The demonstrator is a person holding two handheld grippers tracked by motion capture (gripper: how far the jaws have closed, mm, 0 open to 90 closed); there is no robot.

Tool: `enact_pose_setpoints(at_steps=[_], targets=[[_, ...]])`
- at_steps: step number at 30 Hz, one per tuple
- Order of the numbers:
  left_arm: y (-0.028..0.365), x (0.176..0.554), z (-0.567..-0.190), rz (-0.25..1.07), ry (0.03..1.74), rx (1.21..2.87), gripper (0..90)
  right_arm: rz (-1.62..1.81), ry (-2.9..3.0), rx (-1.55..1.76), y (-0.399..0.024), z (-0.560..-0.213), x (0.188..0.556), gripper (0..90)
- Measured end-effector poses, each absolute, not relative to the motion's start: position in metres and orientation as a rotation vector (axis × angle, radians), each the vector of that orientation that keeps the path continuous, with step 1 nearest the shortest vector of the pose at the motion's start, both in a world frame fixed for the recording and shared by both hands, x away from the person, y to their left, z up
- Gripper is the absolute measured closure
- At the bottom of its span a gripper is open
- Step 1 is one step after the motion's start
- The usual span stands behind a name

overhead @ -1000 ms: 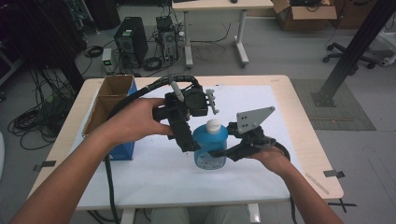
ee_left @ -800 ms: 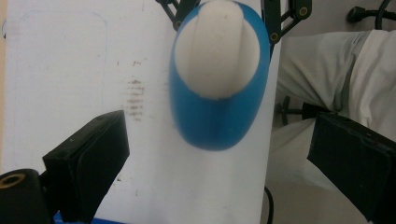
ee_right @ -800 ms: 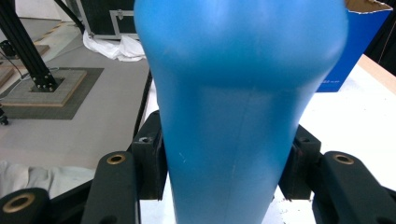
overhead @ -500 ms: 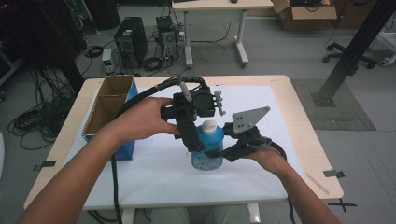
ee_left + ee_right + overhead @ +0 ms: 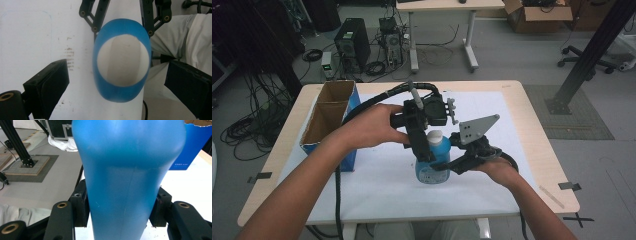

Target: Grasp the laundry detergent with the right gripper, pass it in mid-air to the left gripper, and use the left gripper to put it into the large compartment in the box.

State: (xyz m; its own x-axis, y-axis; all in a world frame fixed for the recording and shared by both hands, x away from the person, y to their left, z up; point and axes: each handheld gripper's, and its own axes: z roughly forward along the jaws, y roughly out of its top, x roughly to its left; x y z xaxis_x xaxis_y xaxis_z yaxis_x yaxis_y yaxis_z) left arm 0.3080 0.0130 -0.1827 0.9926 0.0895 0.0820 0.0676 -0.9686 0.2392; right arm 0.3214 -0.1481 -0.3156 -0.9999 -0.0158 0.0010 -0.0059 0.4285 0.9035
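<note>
The bottle (image 5: 434,160) is clamped upright on the worktop (image 5: 522,125) by the right tool (image 5: 447,166); the left tool (image 5: 424,150) is held apart above its cap (image 5: 122,62).

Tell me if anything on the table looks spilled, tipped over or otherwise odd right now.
Nothing stands out. The blue plastic bottle with a white cap stands upright on the white sheet, clamped by the right tongs, with the left tongs open above its cap. No spill shows. The open cardboard box with blue sides sits upright at the left.

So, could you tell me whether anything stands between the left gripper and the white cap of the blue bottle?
Nothing visible does: the left gripper hangs right above the white cap, jaws open either side, while the right gripper clamps the blue bottle.
</note>
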Motion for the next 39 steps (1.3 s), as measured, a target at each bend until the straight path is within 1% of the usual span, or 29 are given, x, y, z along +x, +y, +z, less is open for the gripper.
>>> enact_pose_setpoints(at_steps=[17, 21, 24, 39], targets=[[0.007, 0.311, -0.189, 0.112, 0.104, 2.913, 7.1, -1.682, -2.64, 0.021, -0.148, -0.314, 0.321, 45.2], [0.006, 0.312, -0.192, 0.1, 0.102, 2.916, 8.8, -1.683, -2.637, 0.019, -0.148, -0.314, 0.321, 45.2], [0.006, 0.312, -0.194, 0.075, 0.101, 2.919, 12.3, -1.679, -2.643, 0.025, -0.148, -0.314, 0.321, 45.3], [0.005, 0.311, -0.196, 0.076, 0.089, 2.925, 18.2, -1.68, -2.636, 0.027, -0.147, -0.314, 0.32, 45.2]])
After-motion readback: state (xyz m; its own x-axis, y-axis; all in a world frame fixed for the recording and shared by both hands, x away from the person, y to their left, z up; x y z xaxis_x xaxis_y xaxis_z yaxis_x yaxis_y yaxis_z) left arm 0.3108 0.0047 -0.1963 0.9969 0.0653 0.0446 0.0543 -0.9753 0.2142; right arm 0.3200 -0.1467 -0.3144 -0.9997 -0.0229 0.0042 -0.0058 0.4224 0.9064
